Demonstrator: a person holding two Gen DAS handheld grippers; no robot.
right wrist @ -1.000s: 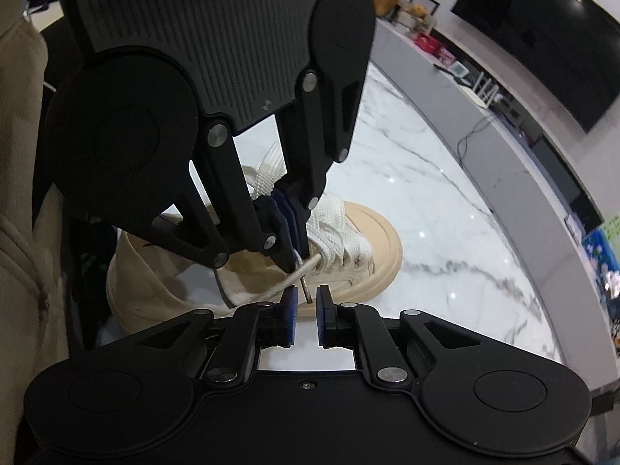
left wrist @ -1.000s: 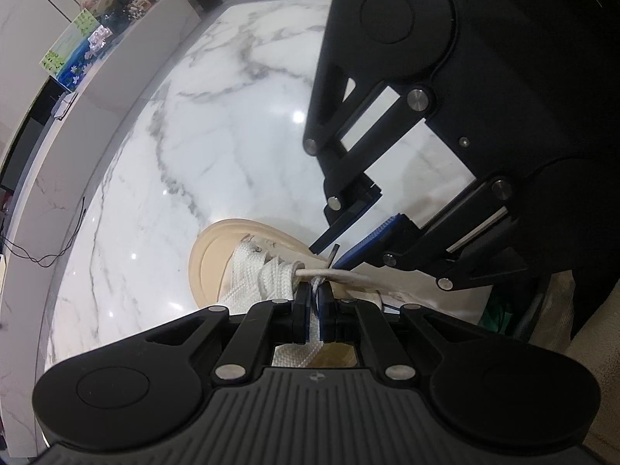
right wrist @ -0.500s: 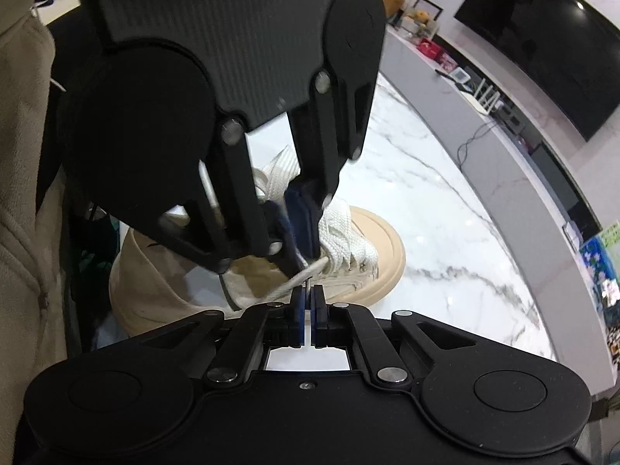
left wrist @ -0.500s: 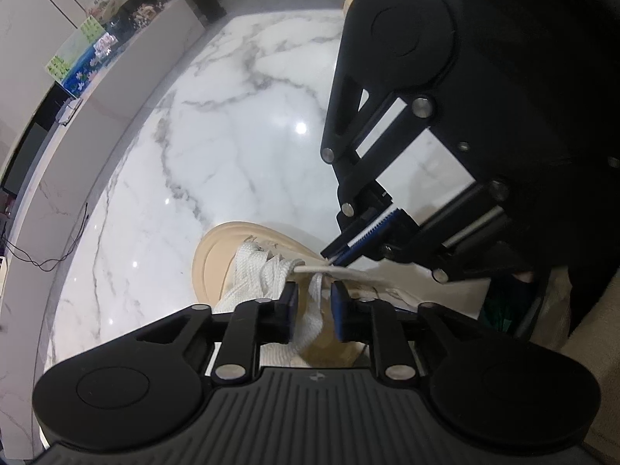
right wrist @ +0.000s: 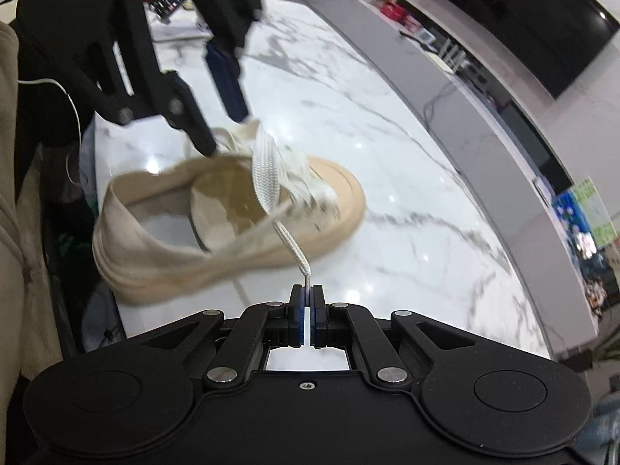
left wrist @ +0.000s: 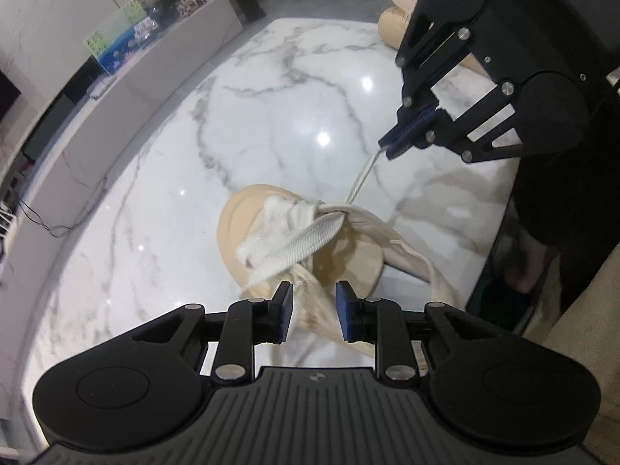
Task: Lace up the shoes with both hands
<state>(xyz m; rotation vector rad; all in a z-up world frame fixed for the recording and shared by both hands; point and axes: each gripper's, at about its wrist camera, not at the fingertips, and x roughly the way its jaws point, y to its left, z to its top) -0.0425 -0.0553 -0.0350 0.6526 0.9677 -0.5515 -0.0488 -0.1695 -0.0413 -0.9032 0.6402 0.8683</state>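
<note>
A beige shoe (left wrist: 348,248) (right wrist: 155,232) with white laces lies on the white marble table (left wrist: 252,135). My right gripper (right wrist: 307,302) (left wrist: 391,149) is shut on the metal tip of the white lace (right wrist: 292,248), which runs taut from the shoe's eyelets (left wrist: 360,182). My left gripper (left wrist: 313,306) (right wrist: 224,116) is open and empty, just above the shoe's heel side. A flat band of lace (left wrist: 302,244) lies loose across the shoe's tongue.
A second beige shoe (left wrist: 399,4) lies at the far end of the table. A low white cabinet (left wrist: 128,89) with boxes stands beyond the table's left edge. A dark TV screen (right wrist: 523,19) hangs on the wall. My beige sleeve (right wrist: 15,193) is at the left.
My left gripper has opened and let go of the lace. My right gripper has shut on the lace tip and pulled it away from the shoe, drawing the lace taut.
</note>
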